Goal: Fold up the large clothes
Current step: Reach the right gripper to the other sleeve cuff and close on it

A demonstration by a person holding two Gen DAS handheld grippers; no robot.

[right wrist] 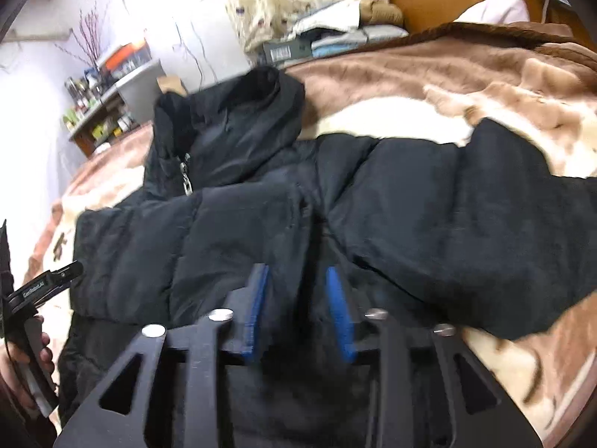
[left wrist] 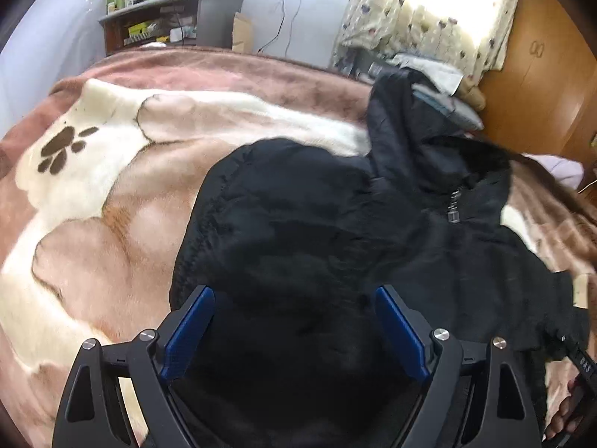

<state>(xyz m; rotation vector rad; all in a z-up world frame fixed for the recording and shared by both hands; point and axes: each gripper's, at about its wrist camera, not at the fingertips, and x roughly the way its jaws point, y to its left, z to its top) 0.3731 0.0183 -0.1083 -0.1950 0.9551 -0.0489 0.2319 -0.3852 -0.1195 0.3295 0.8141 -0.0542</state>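
A black padded jacket (left wrist: 335,231) is spread on a bed covered by a brown and cream blanket (left wrist: 93,194) with a paw print (left wrist: 63,147). The jacket lies toward the near edge of the bed, its collar (right wrist: 238,123) raised and pointing toward the far edge. A zipper pull (right wrist: 186,179) is seen hanging at the collar opening. One sleeve (right wrist: 496,186) is stretched out sideways across the blanket toward the bed's right side.

The left gripper (left wrist: 294,330) is held above the jacket body, jaws spread wide, nothing between the blue pads (left wrist: 190,330). No contact with the fabric can be confirmed.

The right gripper (right wrist: 296,310) is held low over the jacket's middle, jaws set narrow. Dark fabric is seen in the gap between its blue pads (right wrist: 257,310); whether the fabric is pinched cannot be told, as the frame is blurred.

In the right wrist view, the left hand (right wrist: 22,358) is seen at the jacket's left edge, wrapped round the other tool's handle.

Beyond the far edge of the bed: a cluttered shelf (left wrist: 168,18), a flowered curtain (left wrist: 440,15), a wooden wardrobe (left wrist: 541,74). Folded clothes (right wrist: 335,33) are stacked at the far edge.
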